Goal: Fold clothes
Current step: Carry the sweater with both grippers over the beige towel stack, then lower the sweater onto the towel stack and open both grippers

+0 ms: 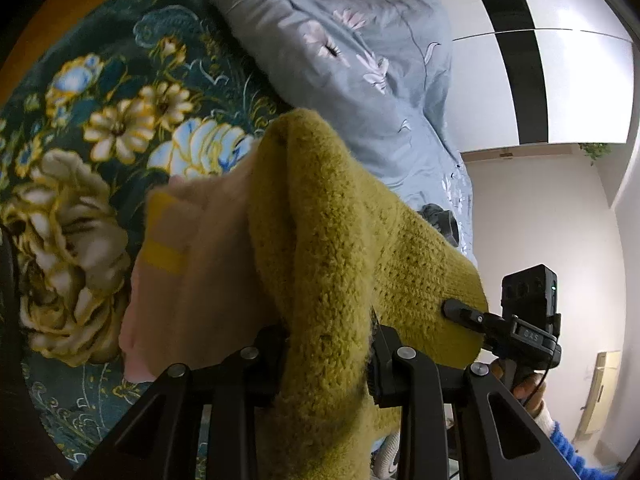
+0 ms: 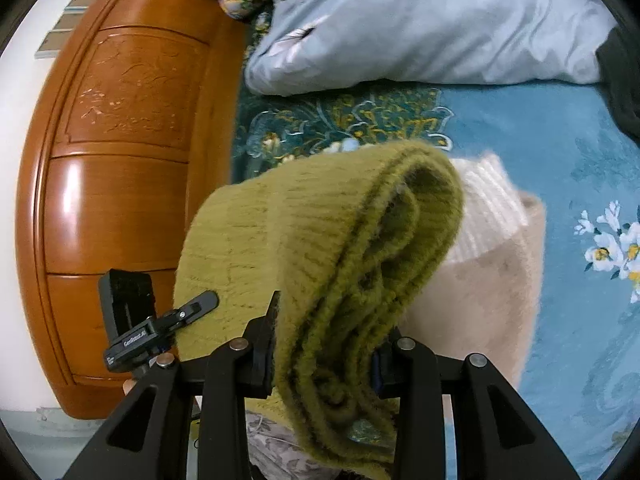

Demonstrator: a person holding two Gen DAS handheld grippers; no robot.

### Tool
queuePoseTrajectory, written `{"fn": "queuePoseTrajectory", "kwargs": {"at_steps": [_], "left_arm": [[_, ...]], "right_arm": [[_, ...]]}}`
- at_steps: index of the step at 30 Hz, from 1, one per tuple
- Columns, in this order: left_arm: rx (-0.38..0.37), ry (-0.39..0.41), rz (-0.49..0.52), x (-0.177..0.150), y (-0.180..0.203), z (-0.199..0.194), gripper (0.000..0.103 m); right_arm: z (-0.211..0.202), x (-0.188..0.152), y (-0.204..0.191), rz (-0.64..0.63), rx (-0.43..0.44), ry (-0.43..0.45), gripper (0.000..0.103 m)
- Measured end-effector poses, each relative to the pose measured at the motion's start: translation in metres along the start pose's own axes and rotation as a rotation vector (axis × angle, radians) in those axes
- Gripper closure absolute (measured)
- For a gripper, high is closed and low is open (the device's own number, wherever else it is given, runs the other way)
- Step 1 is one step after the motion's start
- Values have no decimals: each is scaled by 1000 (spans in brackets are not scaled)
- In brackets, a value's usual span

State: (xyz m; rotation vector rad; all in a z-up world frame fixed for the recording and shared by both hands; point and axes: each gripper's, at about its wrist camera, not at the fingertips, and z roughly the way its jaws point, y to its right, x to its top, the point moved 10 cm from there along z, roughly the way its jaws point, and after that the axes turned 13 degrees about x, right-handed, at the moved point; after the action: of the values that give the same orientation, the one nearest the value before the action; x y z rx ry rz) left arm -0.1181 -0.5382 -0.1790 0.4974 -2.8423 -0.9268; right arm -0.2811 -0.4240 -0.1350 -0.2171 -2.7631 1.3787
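Observation:
An olive-green knitted sweater (image 1: 332, 240) hangs folded in the air between both grippers. My left gripper (image 1: 328, 356) is shut on one bunched end of it. My right gripper (image 2: 328, 344) is shut on the other end (image 2: 352, 248), where several layered hems show. Each gripper appears in the other's view, pressed against the green knit: the right one (image 1: 464, 312) and the left one (image 2: 200, 304). Below the sweater lies a folded cream and pink garment (image 1: 192, 248) with a yellow stripe, seen as a beige ribbed knit (image 2: 492, 248) in the right wrist view.
The floral teal bedspread (image 1: 100, 128) covers the bed (image 2: 540, 140). A light blue flowered pillow (image 1: 360, 60) lies behind (image 2: 420, 28). A carved wooden headboard (image 2: 120, 160) stands at left. A hand in a blue sleeve (image 1: 556, 432) holds the right gripper.

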Motion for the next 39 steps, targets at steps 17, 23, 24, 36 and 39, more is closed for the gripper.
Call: {"fn": "queuePoseTrajectory", "kwargs": {"at_steps": [17, 23, 24, 36, 39], "left_arm": [[144, -38, -2, -5, -20, 15, 58], [262, 41, 73, -5, -16, -24, 50], [275, 65, 96, -4, -11, -33, 50], [357, 158, 389, -32, 36, -14, 49], [363, 125, 349, -36, 9, 5, 50]], "right_arm": [[1, 3, 38, 63, -62, -8, 60], [-32, -6, 36, -31, -189, 5, 56], [-41, -7, 35, -52, -216, 16, 56], [-5, -35, -23, -404, -346, -49, 56], [8, -47, 2, -379, -397, -80, 56]]}}
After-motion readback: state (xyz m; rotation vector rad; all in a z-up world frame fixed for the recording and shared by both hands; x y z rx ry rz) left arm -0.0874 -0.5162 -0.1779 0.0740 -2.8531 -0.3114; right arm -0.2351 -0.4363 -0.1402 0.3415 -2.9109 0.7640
